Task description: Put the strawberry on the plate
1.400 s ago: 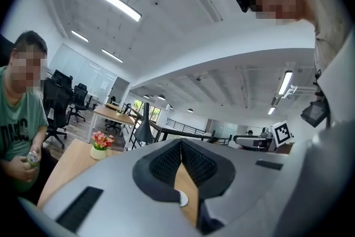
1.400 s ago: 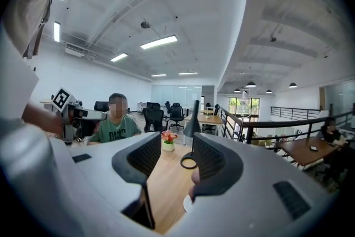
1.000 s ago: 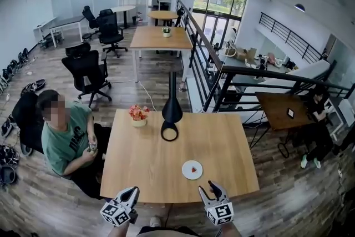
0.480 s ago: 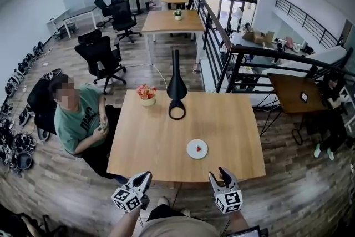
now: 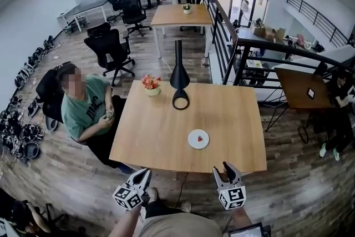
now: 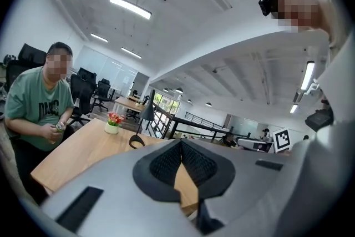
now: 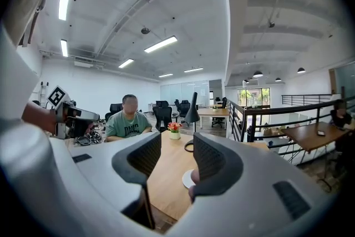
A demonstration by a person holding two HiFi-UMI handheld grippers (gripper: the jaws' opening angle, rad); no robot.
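The strawberry [image 5: 198, 137] lies on the white plate [image 5: 192, 143], on the wooden table [image 5: 155, 130] in the head view. Both grippers hang off the table's near edge, the left gripper [image 5: 145, 173] and the right gripper [image 5: 227, 166] well apart from the plate.

In the left gripper view, the jaws meet at their tips with nothing between them.

In the right gripper view, the jaws stand apart and empty. The plate [image 7: 187, 178] shows beyond them, and a reddish bit at its edge may be the strawberry.
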